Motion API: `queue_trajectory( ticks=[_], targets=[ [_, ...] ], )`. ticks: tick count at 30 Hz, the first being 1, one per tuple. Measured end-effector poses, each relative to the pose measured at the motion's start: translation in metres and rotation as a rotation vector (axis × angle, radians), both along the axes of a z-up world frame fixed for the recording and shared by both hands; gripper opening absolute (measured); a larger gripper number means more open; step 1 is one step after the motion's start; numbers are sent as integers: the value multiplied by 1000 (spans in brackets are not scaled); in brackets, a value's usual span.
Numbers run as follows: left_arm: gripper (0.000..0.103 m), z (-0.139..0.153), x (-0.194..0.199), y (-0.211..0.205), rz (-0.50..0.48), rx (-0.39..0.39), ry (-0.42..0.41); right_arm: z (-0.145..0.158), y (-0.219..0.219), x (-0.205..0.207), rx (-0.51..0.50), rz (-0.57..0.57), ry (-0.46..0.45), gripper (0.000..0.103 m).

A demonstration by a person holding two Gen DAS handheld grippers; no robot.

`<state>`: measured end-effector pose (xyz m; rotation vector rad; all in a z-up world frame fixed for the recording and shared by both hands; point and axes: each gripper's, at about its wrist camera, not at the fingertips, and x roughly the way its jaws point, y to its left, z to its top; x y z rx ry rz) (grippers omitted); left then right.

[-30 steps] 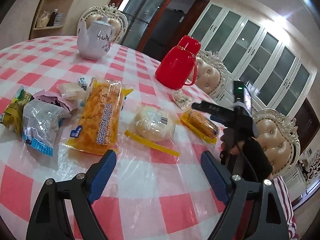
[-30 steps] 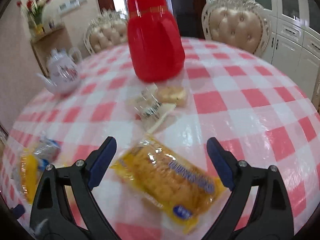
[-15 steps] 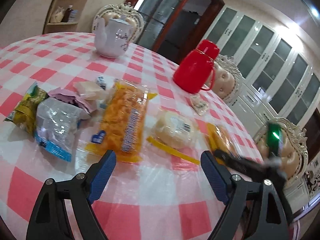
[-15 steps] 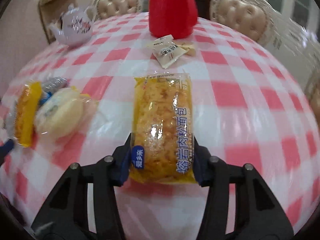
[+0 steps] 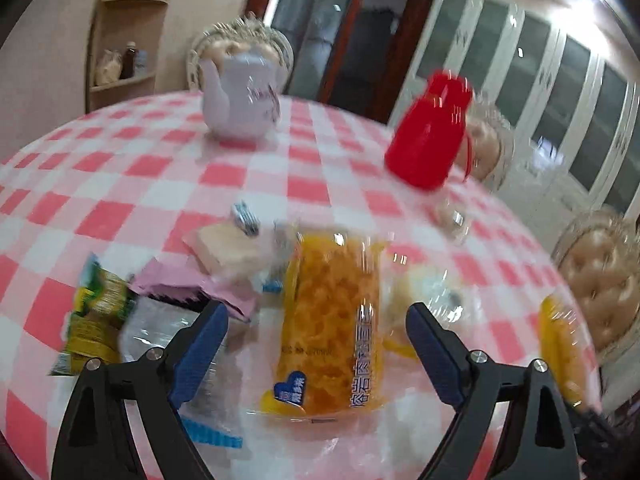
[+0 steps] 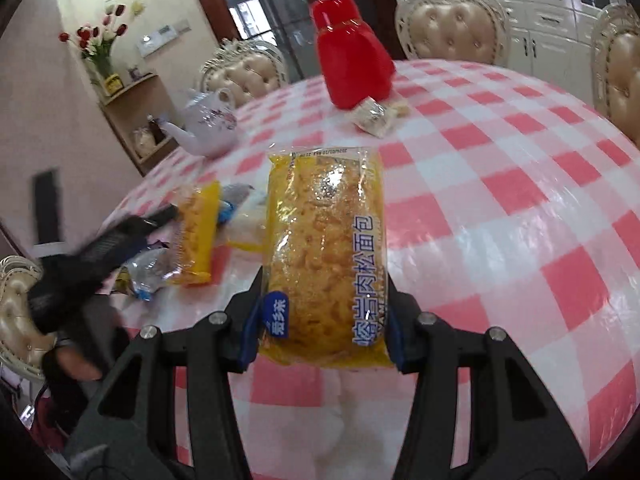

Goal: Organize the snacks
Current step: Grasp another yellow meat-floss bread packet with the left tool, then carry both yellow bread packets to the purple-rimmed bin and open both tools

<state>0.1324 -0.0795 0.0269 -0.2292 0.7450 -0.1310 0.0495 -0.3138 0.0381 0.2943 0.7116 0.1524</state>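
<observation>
Left wrist view: the left gripper (image 5: 316,344) stands wide, its jaws having just opened a touch further, nothing pressed between the pads. A yellow bread pack (image 5: 332,320) lies on the checked table (image 5: 160,168) straight ahead, between the fingers, long axis running along the gripper's pointing line. Smaller snacks cluster to its left, among them a green packet (image 5: 96,312) and a pink wrapper (image 5: 188,284).

Right wrist view: the right gripper (image 6: 320,320) is clamped on a second bread pack (image 6: 324,256) at its near end, the pack jutting forward, apparently clear of the cloth. The snack pile sits to its left, so I'd say that's where this one heads.
</observation>
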Motion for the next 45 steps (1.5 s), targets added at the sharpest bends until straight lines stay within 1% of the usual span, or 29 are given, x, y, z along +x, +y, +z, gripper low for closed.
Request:
queue_trajectory(
  ticks=[2,3,4,6,7,8,9,12,13,18,21,24,29,32,35,37,40,42,45],
  targets=[
    [91,-6,6,-14,-15,76,19,-2,1,2,4,6,7,54],
    [91,-8,9,-20,-6,129,20,-3,1,4,15,9,13,54],
    [91,-11,14,-25,1,159,22,-4,2,4,22,14,16,54],
    [90,-16,22,-28,-9,157,53,-4,4,6,26,23,14,54],
    [81,-17,23,-28,-15,151,55,-4,5,6,22,26,10,54],
    [69,-17,21,-26,-25,141,52,-4,6,7,17,29,7,54],
    [49,-18,19,-25,-44,129,54,-5,6,8,13,29,6,54],
    [48,-16,10,-21,-72,70,51,-9,4,8,17,23,14,54],
    [48,-13,6,-22,-72,62,42,-10,3,9,20,20,17,54],
    [48,4,-16,-21,-48,61,-36,-16,-1,11,5,6,1,54],
    [48,9,-31,-16,-36,44,-48,-17,-9,12,17,-12,-12,54],
    [48,12,-53,-10,-33,63,-57,-17,-14,11,25,-19,-19,54],
    [48,14,-92,21,2,46,-60,-15,-15,9,38,-14,-34,54],
    [48,11,-110,46,36,31,-50,-13,-9,5,45,10,-52,54],
    [48,9,-122,66,68,9,-40,-13,-3,1,102,23,-49,54],
    [48,10,-129,79,92,-7,-43,-12,5,-5,117,36,-55,54],
    [49,13,-137,95,125,-30,-53,-12,22,-15,136,65,-47,54],
    [49,13,-140,101,139,-36,-55,-13,34,-21,162,92,-42,54],
    [49,13,-146,111,157,-41,-55,-12,55,-30,173,134,-42,54]
  ],
)
